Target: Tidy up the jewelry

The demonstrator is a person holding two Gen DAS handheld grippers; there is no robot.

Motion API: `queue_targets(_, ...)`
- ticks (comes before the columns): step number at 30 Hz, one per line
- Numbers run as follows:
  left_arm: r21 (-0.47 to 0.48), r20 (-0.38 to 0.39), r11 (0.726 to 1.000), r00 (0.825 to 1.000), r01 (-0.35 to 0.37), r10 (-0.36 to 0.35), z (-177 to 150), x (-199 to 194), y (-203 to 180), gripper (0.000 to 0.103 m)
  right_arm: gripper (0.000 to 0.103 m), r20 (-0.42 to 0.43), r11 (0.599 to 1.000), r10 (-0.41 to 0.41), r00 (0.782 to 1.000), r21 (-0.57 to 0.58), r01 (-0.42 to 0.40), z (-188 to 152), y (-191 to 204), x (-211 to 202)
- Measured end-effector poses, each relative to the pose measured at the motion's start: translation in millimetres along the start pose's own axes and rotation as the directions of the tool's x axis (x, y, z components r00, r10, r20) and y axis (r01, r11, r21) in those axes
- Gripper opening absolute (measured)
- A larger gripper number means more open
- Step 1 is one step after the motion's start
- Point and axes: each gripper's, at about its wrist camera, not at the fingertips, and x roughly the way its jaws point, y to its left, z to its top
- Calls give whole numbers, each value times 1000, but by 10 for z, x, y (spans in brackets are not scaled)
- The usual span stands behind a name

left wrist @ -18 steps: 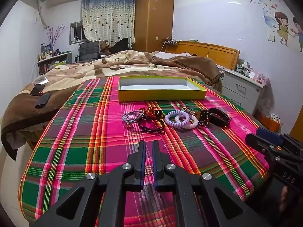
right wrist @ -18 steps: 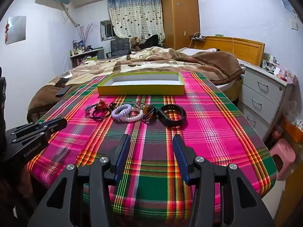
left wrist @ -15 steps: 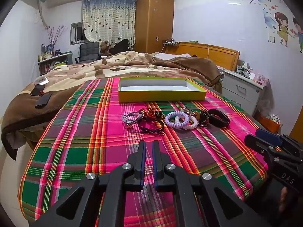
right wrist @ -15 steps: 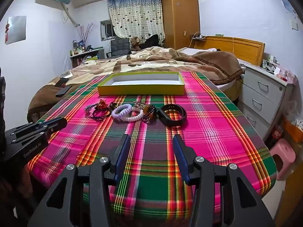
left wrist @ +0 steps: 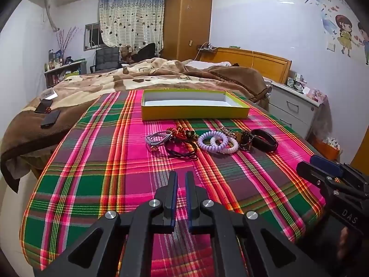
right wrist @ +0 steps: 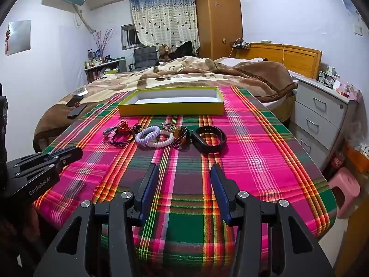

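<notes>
A row of jewelry lies on the plaid cloth [left wrist: 96, 161]: a grey cord bracelet [left wrist: 156, 138], red and black hair ties [left wrist: 182, 143], purple and white coil bands [left wrist: 216, 142] [right wrist: 153, 136], beaded bracelets [right wrist: 181, 135] and a black wristband [left wrist: 264, 139] [right wrist: 208, 139]. Behind them stands an empty yellow box [left wrist: 193, 106] [right wrist: 171, 102]. My left gripper [left wrist: 181, 176] is shut and empty, hovering short of the jewelry. My right gripper [right wrist: 183, 169] is open and empty, also short of the row, nearest the black wristband.
The cloth covers a table at the foot of a bed with a brown blanket [left wrist: 161, 73]. Two phones [left wrist: 49, 117] lie on the blanket at left. A white drawer unit [right wrist: 322, 117] and a pink stool [right wrist: 344, 191] stand at right.
Both views have hardly shifted; the left gripper has crept slightly forward. The jaws and the jewelry are unchanged.
</notes>
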Motion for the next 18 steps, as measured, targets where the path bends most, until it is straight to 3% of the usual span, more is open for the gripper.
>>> queue_targets(18, 8, 10, 1000, 1000, -6, 6, 9, -21, -23, 5, 47, 1, 1000, -1, 1000, 1, 1, -9, 13, -16)
